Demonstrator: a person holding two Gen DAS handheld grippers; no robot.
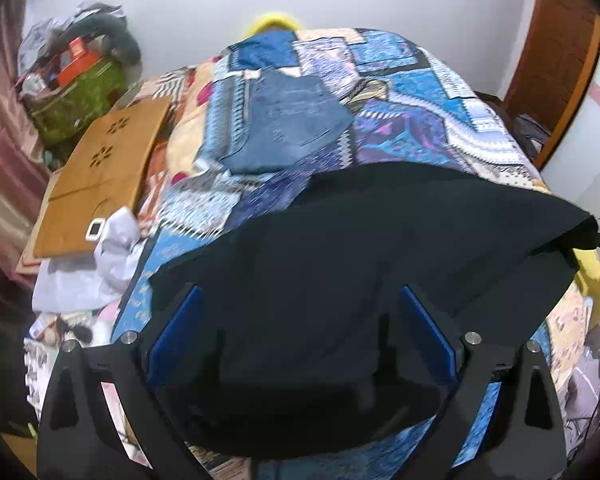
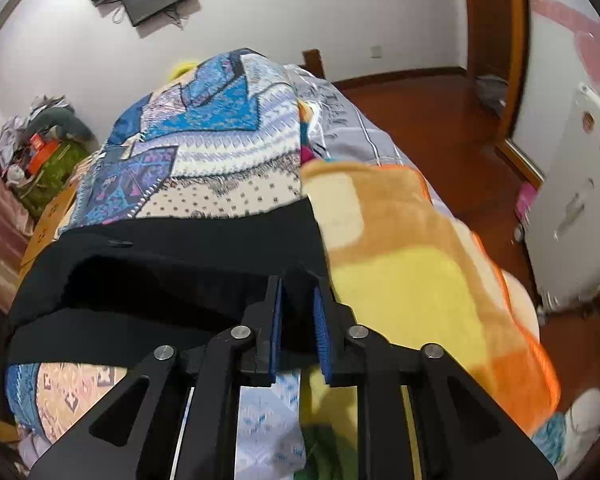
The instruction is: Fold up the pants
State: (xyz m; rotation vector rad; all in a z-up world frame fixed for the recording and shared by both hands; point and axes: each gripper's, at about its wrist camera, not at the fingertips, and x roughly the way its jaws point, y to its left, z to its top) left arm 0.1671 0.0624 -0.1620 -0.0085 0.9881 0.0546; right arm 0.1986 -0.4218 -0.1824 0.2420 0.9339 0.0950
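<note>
Black pants spread across the patterned bedspread, both grippers at the near edge.

I saw the black pants [image 1: 380,240] lying flat on the patterned bedspread [image 1: 420,92], below a folded pair of jeans [image 1: 292,120]. My left gripper [image 1: 300,328] had its jaws wide apart over the dark cloth, pads clear of it. My right gripper [image 2: 298,320] had its jaws nearly together at the pants' edge; cloth sat between the blue pads [image 2: 323,320], but I could not tell whether they pinched it. An orange-yellow blanket [image 2: 400,280] lay just beside.
</note>
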